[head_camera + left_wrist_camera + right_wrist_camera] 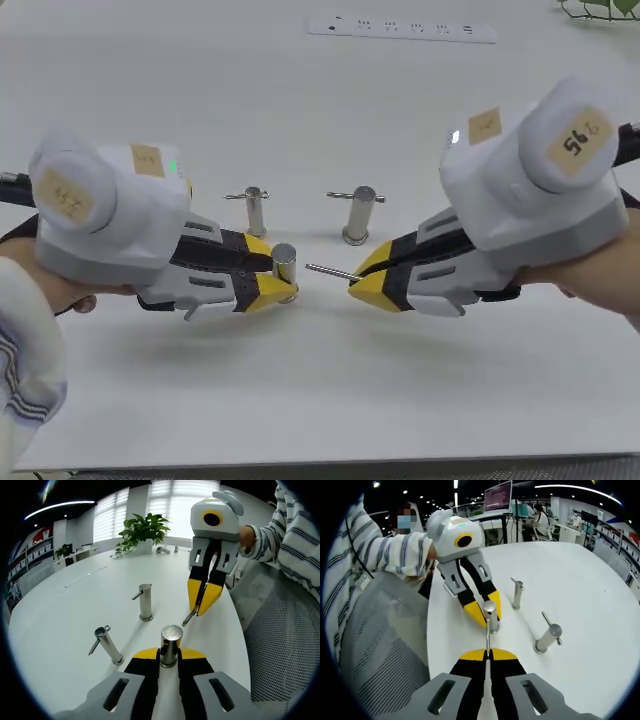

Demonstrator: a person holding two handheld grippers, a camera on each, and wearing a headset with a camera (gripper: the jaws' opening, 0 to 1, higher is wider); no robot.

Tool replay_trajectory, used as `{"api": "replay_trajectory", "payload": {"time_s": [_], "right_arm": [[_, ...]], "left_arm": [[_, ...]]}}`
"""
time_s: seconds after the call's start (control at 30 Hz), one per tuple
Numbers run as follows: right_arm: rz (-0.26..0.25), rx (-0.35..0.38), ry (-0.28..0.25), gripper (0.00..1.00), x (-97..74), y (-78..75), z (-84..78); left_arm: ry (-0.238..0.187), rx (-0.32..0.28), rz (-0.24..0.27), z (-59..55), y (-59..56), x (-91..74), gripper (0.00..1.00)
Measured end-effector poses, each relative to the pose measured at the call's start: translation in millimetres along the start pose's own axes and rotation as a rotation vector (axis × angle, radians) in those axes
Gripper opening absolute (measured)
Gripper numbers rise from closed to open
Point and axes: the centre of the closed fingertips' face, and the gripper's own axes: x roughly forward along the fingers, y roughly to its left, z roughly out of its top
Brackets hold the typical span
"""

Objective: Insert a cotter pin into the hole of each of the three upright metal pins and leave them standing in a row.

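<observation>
Just beside metal pin (pixel 284 266), cotter pin (pixel 332 272) juts from right gripper (pixel 356 281).

Three metal pins (pixel 255 212), three cotter pins (pixel 330 271), two grippers (pixel 272 278).

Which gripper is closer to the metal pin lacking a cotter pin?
Left. The left gripper clamps that metal pin; the right gripper sits apart, aiming a cotter pin at it.

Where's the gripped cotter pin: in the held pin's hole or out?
Out. The right gripper holds the cotter pin with its tip short of the pin in the left gripper.
</observation>
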Motion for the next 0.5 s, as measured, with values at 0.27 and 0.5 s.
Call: {"api": "replay_trajectory", "payload": {"time_s": [0.27, 0.5], "right_arm": [[-0.008, 0.009, 0.004, 0.04, 3.4, -2.8, 2.4], [-0.005, 0.013, 0.002, 0.04, 6.3, -2.6, 7.0]], "left_arm": [[-0.031, -0.047, 0.002, -1.2, 1.2, -0.1, 0.12], [-0.036, -0.059, 0.004, -1.3, 1.4, -0.1, 0.12]]}}
